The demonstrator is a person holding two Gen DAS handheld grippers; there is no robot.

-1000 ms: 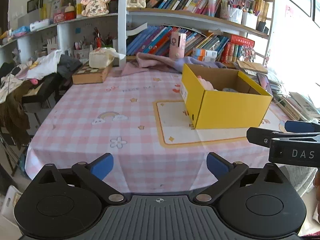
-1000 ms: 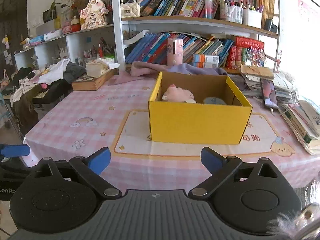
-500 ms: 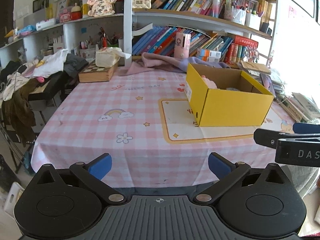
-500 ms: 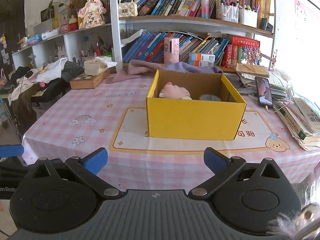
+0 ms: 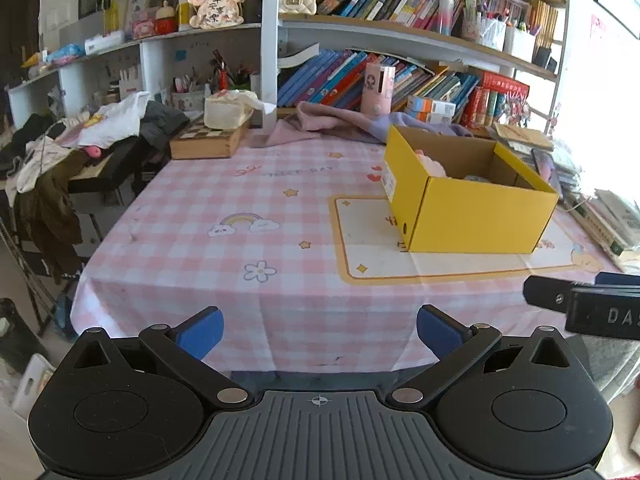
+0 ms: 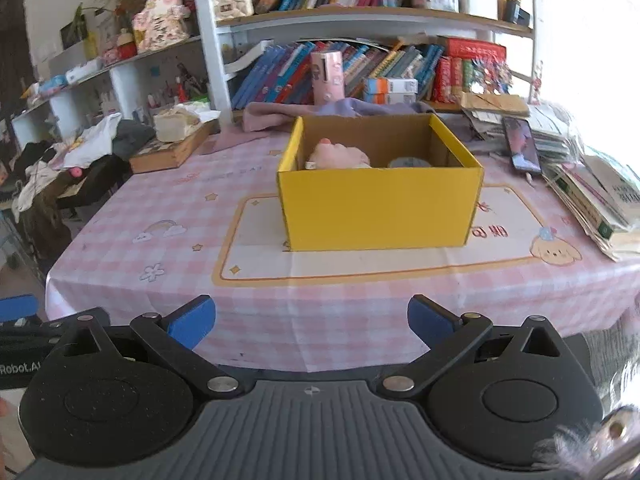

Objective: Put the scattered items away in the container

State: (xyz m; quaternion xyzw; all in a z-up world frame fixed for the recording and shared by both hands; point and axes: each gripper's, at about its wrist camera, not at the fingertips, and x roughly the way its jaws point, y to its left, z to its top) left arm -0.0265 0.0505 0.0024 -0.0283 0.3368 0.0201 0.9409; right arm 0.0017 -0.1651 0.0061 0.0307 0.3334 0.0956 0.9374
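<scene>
A yellow cardboard box (image 6: 380, 208) stands open on the pink checked tablecloth (image 6: 160, 208), on a cream mat. Inside it lie a pink plush item (image 6: 340, 156) and a grey-blue item (image 6: 410, 162). The box also shows in the left wrist view (image 5: 476, 216), right of centre. My left gripper (image 5: 319, 326) is open and empty, back off the table's front edge. My right gripper (image 6: 311, 316) is open and empty, also off the front edge, facing the box. The right gripper's side shows in the left wrist view (image 5: 584, 304).
A wooden box with a tissue pack (image 5: 216, 136) sits at the table's far left. Pink and purple cloth (image 5: 332, 120) lies behind the yellow box. A phone (image 6: 520, 148) and stacked books (image 6: 600, 200) lie at the right. Bookshelves stand behind; a clothes-covered chair (image 5: 60, 168) is left.
Both grippers have pulled back from the table, so the box and tablecloth look farther away and the front edge now shows. Both stay open and empty.
</scene>
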